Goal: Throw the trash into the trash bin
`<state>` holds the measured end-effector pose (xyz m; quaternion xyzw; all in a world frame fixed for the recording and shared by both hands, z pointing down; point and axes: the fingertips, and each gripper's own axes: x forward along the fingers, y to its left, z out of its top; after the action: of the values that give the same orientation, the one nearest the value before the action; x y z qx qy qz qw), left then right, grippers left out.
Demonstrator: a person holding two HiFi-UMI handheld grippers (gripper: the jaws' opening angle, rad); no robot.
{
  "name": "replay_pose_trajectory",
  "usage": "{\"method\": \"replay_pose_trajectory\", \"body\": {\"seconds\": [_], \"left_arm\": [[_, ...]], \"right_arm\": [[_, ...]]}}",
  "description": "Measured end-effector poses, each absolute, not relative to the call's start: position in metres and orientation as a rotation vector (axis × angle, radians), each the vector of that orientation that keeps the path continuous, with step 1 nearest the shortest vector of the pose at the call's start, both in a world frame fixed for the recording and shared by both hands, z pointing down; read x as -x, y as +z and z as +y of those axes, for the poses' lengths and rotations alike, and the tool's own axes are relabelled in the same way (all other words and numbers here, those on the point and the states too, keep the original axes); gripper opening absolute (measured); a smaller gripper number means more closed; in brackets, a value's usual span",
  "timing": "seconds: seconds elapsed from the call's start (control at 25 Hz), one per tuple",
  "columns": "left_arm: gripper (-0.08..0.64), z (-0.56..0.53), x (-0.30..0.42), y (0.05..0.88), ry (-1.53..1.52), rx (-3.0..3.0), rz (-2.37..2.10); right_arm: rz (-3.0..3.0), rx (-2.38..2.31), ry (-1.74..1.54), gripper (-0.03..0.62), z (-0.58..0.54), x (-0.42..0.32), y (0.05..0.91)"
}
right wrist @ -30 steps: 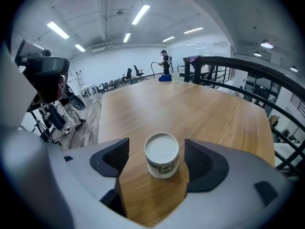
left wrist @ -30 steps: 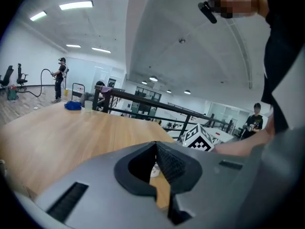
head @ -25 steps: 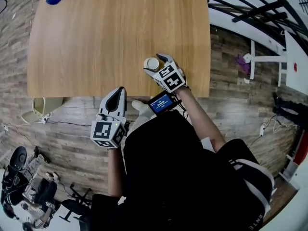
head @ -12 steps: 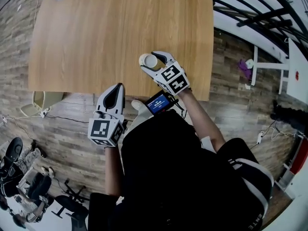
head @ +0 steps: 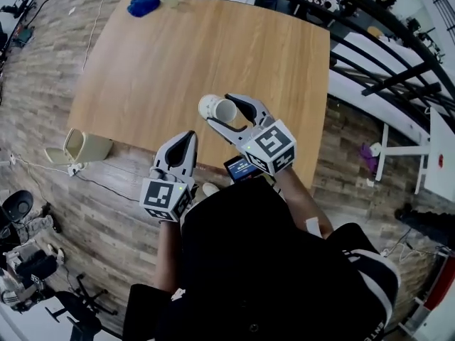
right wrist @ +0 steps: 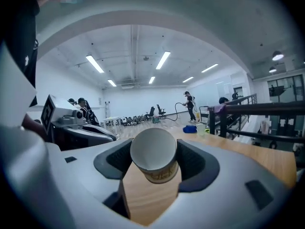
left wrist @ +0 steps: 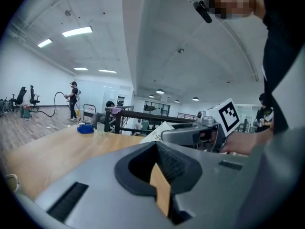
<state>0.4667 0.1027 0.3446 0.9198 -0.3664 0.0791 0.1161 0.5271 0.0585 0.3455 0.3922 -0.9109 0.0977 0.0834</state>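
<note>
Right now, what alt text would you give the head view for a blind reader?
The right gripper, jaws just closed, holds a white paper cup sideways above a wooden table. The left gripper, shut and empty, is beside it; a beige trash bin sits on the floor at left.

Head cam sits up high and stares almost straight down at the desk (head: 163, 62) from well off. The left tool (head: 186, 141) cam rides right behind its own jaws and looks about level across the desktop, with the right tool (left wrist: 167, 133) just right of centre. The right tool cam does the same and catches the left tool on its left. All three share the desk and the blue thing (head: 144, 5) at its far end.
</note>
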Motion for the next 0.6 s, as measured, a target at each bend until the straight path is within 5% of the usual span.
{"method": "replay_pose_trajectory", "body": {"seconds": [0.6], "left_arm": [[0.005, 0.097, -0.436, 0.349, 0.092, -2.577, -1.334]], "right_arm": [[-2.793, -0.868, 0.300, 0.276, 0.065, -0.486, 0.358]]}}
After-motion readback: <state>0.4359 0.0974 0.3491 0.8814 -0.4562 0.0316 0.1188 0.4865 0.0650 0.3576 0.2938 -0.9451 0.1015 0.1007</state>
